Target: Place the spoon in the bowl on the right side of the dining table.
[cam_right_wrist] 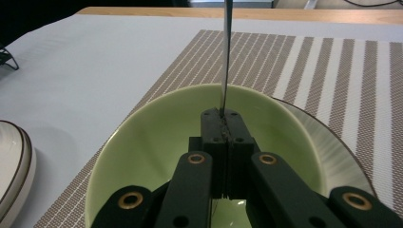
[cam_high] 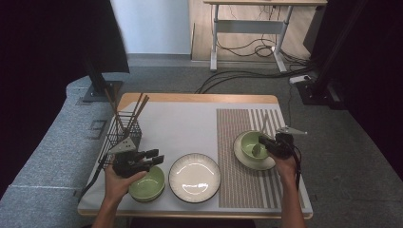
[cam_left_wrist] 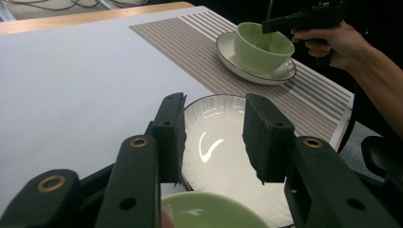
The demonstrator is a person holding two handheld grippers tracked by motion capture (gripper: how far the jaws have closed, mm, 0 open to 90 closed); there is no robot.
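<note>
Right hand-held gripper (cam_right_wrist: 227, 124) clenched on thin metal handle (cam_right_wrist: 227, 52) over glossy green bowl (cam_right_wrist: 152, 142); left hand-held gripper (cam_left_wrist: 214, 137) released.

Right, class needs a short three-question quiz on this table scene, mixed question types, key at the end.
1. True or false: the left gripper is clamped on the near green bowl.
2. What is the right gripper shut on? A) a chopstick from the basket B) a thin metal utensil C) a plate's rim
3. Fill in: the far green bowl on the striped mat stands on a white ____.

Key: 1 false, its jaws stand open above the bowl. 2 B. 3 plate.
</note>
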